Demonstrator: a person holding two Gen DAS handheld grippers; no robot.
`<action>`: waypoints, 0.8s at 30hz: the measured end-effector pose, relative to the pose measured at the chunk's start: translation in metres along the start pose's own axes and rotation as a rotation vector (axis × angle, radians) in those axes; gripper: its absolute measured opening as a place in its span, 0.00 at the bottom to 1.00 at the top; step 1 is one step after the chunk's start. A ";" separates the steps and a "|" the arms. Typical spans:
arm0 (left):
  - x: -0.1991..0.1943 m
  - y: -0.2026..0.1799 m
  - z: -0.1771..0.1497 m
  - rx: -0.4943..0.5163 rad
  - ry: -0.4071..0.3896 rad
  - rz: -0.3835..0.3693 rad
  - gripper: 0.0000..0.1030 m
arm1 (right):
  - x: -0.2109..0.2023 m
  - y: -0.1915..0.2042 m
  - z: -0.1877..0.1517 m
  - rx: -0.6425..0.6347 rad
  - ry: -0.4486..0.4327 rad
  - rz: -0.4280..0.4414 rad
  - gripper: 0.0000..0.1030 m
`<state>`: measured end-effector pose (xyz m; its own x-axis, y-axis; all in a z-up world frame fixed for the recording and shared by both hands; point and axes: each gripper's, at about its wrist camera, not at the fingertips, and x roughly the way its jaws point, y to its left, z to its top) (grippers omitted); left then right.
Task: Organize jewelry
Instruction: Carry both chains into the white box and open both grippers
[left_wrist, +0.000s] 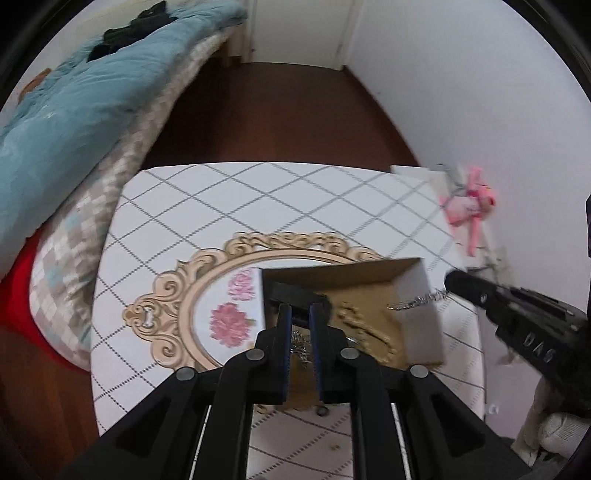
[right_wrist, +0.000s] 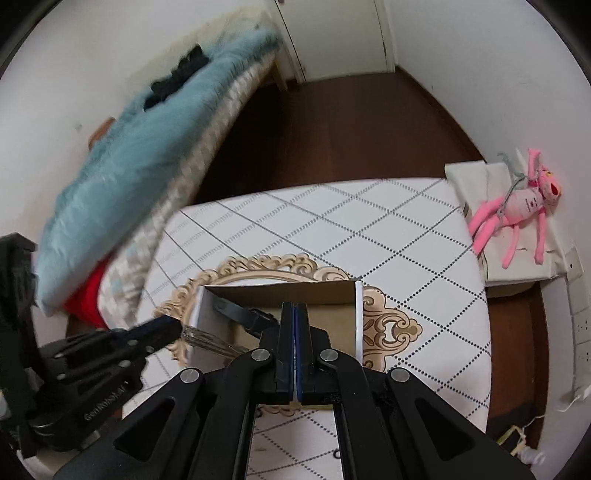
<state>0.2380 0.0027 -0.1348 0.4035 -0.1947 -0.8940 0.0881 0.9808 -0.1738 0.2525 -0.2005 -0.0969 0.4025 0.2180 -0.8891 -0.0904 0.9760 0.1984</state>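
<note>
An open cardboard box (left_wrist: 332, 275) with white outer walls (right_wrist: 357, 317) stands on an ornate oval tray (left_wrist: 207, 266) on the table. My left gripper (left_wrist: 300, 314) is slightly open over the box, above a silver chain (left_wrist: 301, 347) and gold jewelry (left_wrist: 360, 325) inside. My right gripper (right_wrist: 294, 314) is shut. In the left wrist view its tip (left_wrist: 458, 282) carries a thin silver chain (left_wrist: 417, 301) hanging over the box's right wall. In the right wrist view a blurred silver chain (right_wrist: 210, 339) hangs from the left gripper's tip (right_wrist: 162, 326) over the box edge. A black watch (right_wrist: 243, 315) lies in the box.
The table (left_wrist: 295, 195) has a white diamond-pattern cloth (right_wrist: 369, 229). A bed with a blue blanket (left_wrist: 74, 110) lies to the left. A pink plush toy (right_wrist: 524, 206) lies on a white box at the right by the wall. Dark wooden floor lies beyond.
</note>
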 end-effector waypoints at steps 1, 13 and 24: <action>0.003 0.001 0.001 -0.001 0.004 0.013 0.22 | 0.009 0.000 0.001 -0.010 0.032 -0.019 0.00; 0.014 0.014 -0.006 -0.001 -0.040 0.170 0.97 | 0.026 -0.015 -0.008 -0.019 0.058 -0.170 0.54; 0.017 0.007 -0.037 0.016 -0.030 0.178 1.00 | 0.027 -0.009 -0.051 -0.087 0.045 -0.315 0.99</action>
<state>0.2116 0.0068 -0.1669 0.4409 -0.0180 -0.8974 0.0267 0.9996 -0.0069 0.2176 -0.2032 -0.1435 0.3828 -0.0964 -0.9188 -0.0463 0.9913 -0.1233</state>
